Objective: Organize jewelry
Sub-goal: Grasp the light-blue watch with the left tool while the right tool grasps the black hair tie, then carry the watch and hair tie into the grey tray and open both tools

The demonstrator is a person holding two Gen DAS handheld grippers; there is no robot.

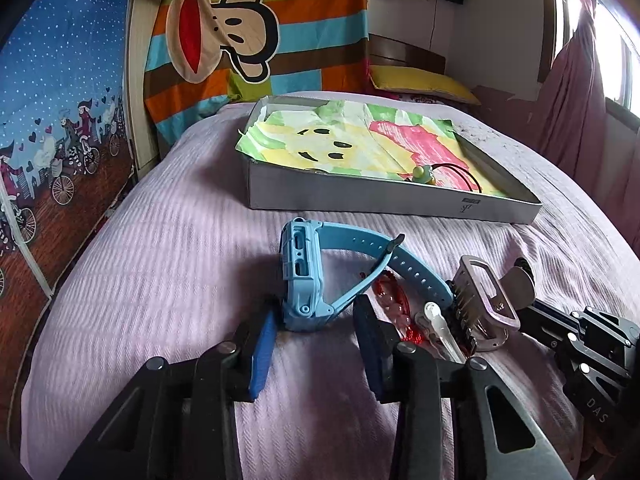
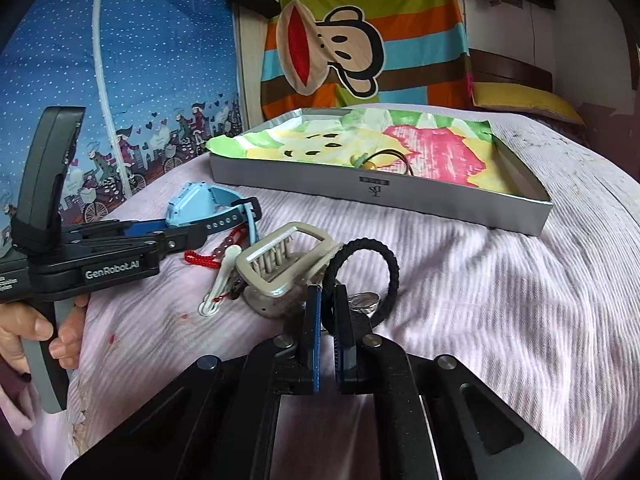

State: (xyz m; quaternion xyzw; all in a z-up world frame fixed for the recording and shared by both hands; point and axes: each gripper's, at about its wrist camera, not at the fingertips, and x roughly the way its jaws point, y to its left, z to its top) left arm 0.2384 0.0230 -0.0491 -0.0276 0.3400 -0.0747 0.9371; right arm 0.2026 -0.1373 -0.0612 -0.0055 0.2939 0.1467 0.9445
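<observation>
A light-blue watch stands on its edge on the pink bedspread, its body between the fingers of my open left gripper, which do not touch it. To its right lie a red bead bracelet, a white hair clip and a grey claw clip. In the right wrist view my right gripper is shut on the left side of a black hair tie, beside the claw clip. A small silver piece lies inside the tie's loop.
A shallow grey box lined with colourful paper sits farther back on the bed and holds a green-bead cord necklace. A hand grips the left tool's handle. Hanging cloths and a yellow pillow are behind the bed.
</observation>
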